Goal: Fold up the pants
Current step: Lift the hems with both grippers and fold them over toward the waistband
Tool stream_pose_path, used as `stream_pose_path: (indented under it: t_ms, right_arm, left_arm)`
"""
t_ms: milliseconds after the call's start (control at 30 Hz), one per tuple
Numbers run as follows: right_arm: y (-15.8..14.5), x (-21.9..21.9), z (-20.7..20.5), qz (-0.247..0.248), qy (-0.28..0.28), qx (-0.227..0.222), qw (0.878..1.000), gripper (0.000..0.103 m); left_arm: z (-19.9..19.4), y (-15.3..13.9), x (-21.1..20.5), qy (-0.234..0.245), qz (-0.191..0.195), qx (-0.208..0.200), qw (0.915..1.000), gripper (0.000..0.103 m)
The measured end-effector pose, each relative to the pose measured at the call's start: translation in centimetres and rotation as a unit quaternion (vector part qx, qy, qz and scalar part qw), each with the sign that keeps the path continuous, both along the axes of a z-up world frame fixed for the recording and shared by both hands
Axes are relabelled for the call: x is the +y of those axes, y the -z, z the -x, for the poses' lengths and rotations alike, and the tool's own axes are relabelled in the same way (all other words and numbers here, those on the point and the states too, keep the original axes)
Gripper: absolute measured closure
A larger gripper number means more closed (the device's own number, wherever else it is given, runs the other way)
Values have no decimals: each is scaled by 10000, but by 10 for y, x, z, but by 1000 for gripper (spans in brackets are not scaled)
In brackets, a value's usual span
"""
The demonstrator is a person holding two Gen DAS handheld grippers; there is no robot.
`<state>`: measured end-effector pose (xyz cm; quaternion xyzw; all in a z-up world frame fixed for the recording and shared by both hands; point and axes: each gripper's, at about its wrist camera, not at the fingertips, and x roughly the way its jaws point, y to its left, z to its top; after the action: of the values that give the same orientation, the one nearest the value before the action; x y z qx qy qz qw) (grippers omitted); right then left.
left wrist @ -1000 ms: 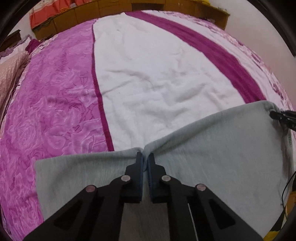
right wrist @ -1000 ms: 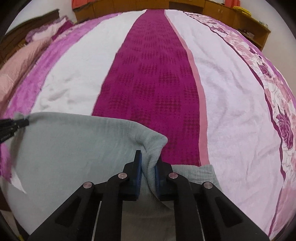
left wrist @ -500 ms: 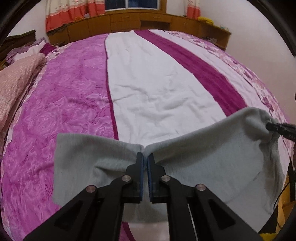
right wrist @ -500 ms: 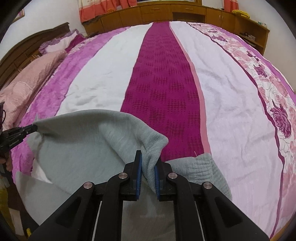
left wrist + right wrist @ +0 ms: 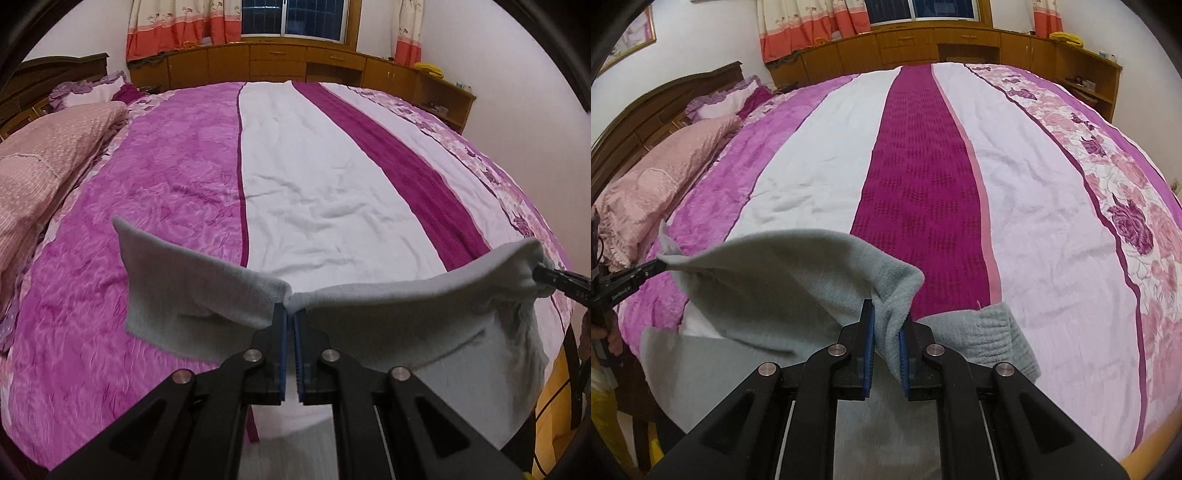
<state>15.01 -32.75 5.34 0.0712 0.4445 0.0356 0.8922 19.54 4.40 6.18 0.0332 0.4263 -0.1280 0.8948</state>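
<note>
Left gripper (image 5: 290,314) is clamped on the top edge of the pants (image 5: 388,317), pads nearly touching with one thin layer of grey fleece between them. Right gripper (image 5: 886,325) is closed on a thicker bunch of the same edge, so its pads sit further apart, fabric filling the gap.

Pants are in the air between my two grippers, raised over the near edge of the bed (image 5: 332,192). Held edge sags a bit between the two grips. Outside each grip a loose end sticks out: a flap past my left one, and a ribbed stretch, likely waistband or cuff, past my right one (image 5: 1001,332). Rest of the garment hangs down below the cameras; can't see how many layers or whether the legs are stacked.

Progress, my read: early. Garment is picked up and spread, nothing laid on the bed, no finished fold visible. Left to do: lay it flat on the bedspread, then fold and square up.

Bed surface ahead is a striped purple, white and magenta cover, slightly wrinkled. Pink pillow (image 5: 40,162) lies at the left, wooden cabinets (image 5: 280,62) and a curtained window behind.
</note>
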Motion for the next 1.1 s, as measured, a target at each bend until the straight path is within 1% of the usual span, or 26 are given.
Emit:
stream_pose_path:
  t_ms: [200, 300, 433, 567, 767, 933, 1100]
  right_arm:
    - [-2, 3, 30, -40, -12, -53, 10000, 100]
    - [2, 6, 44, -33, -32, -37, 10000, 100]
    - [7, 8, 61, -59, -35, -15, 10000, 100]
    - [12, 8, 77, -125, -25, 35, 9999, 100]
    - [27, 10, 94, -103, -23, 184, 9998, 100]
    - [46, 13, 102, -23, -9, 402, 9992, 100]
    - [66, 16, 104, 108, -12, 594, 9982, 100]
  left_arm:
    - [37, -4, 8, -182, 165, -88, 9997, 99]
    - [55, -4, 9, -232, 180, -149, 9995, 99]
    - [79, 1, 11, -289, 211, -77, 9993, 99]
    - [98, 11, 12, -328, 152, -18, 9993, 99]
    - [114, 31, 17, -350, 219, 233, 9989, 99]
    - [119, 51, 19, -395, 282, 511, 9975, 99]
    - [121, 75, 20, -500, 195, 872, 9947, 98]
